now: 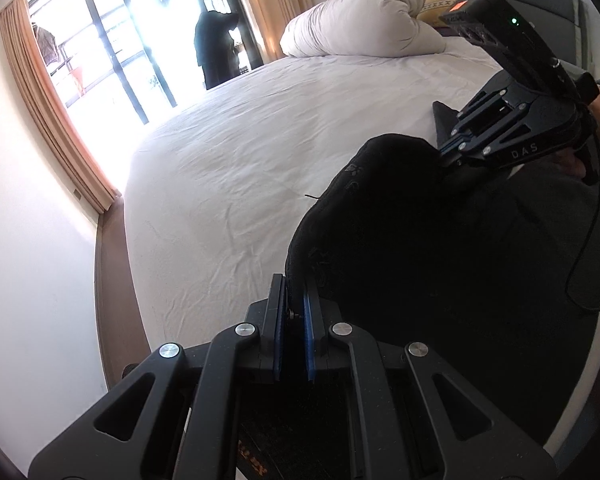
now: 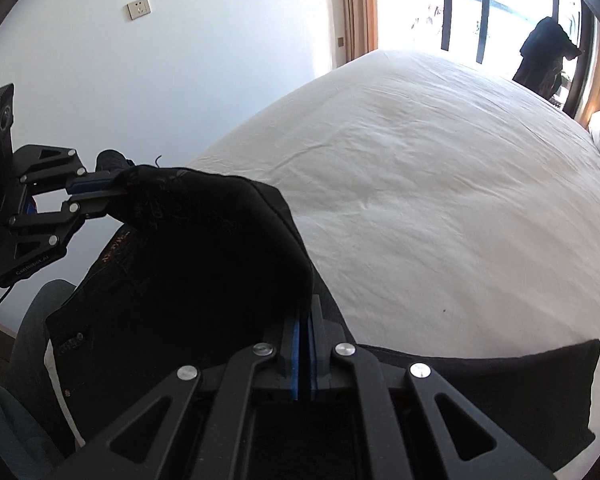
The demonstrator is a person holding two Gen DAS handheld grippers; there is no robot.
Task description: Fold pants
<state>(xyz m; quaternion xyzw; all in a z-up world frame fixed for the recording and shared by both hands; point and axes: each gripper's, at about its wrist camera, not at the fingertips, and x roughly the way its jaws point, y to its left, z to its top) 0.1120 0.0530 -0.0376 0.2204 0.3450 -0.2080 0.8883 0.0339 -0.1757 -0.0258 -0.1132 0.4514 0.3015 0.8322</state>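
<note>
My left gripper (image 1: 294,292) has its jaws clamped on one end of the black pants' (image 1: 440,248) lifted edge; my right gripper (image 2: 305,312) pinches the other end, the pants draped at the white bed's (image 2: 440,184) near side.

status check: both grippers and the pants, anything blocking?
Left gripper shut on black pants; right gripper shut on same edge, lifted off white bed. Bed ahead bare; rolled duvet far off.

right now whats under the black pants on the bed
The white wrinkled bedsheet shows around the black embroidered pants, so they lie on it. Left tongs and right tongs pinch the raised fold; beneath it is hidden.
</note>
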